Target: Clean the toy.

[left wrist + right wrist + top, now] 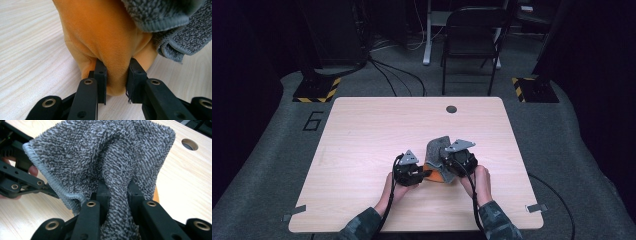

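The high view looks forward and down from above the person's side onto the whole light wooden worktop (377, 130). Each gripper view sits very near, looking along its own black jaws. All three views share the soft orange cloth (100, 32) under the grey terry towel (105, 152).

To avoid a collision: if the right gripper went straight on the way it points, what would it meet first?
Probably nothing: past the grey terry cloth the right gripper clamps lies bare wooden table; depth is unclear.
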